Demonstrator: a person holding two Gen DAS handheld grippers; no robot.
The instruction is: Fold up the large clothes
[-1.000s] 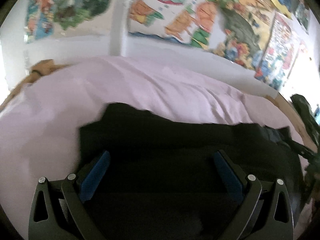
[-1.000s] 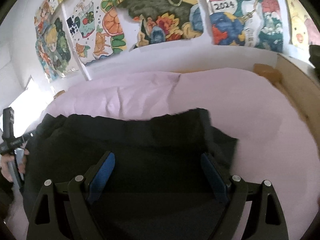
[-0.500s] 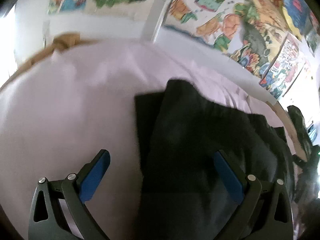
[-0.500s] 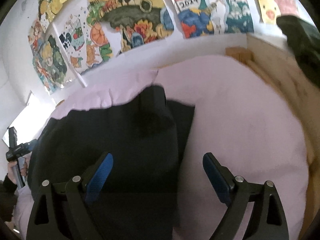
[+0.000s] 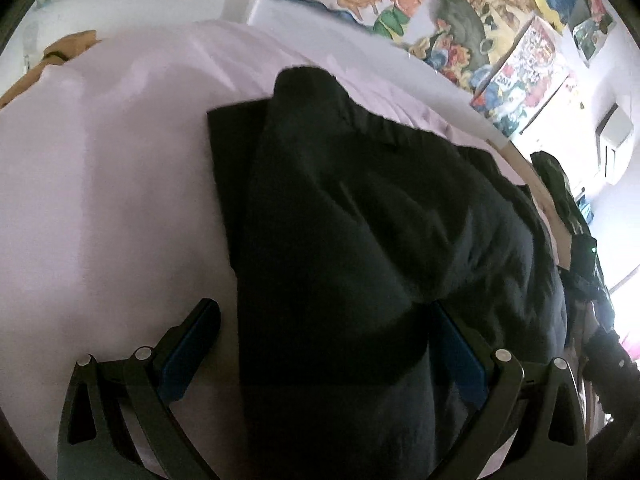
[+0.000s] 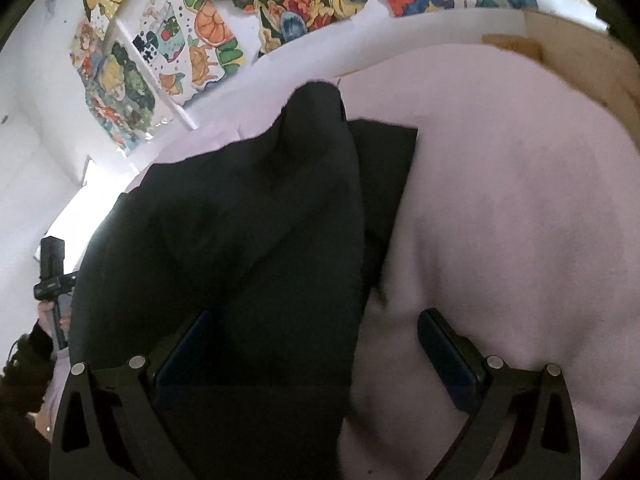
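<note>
A large black garment [image 5: 360,220] lies on a bed with a pale lilac sheet [image 5: 100,180]. It shows in the right wrist view [image 6: 248,240] too, with one layer folded over a flat lower layer. My left gripper [image 5: 324,344] is open, its jaws wide apart over the garment's left edge. My right gripper [image 6: 316,344] is open, its jaws wide apart over the garment's right edge. Neither holds the cloth. The other hand-held gripper [image 6: 54,268] shows at the far left of the right wrist view.
Colourful posters [image 6: 208,32] cover the white wall behind the bed. A wooden bed frame [image 6: 592,56] runs along the right side. Dark clothing [image 5: 560,192] hangs beyond the bed's far side. Bare lilac sheet [image 6: 520,200] lies right of the garment.
Both grippers have swung outward, the left to the garment's left edge, the right to its right edge. The garment's near part has been lifted and folded over; both grippers stay open.
</note>
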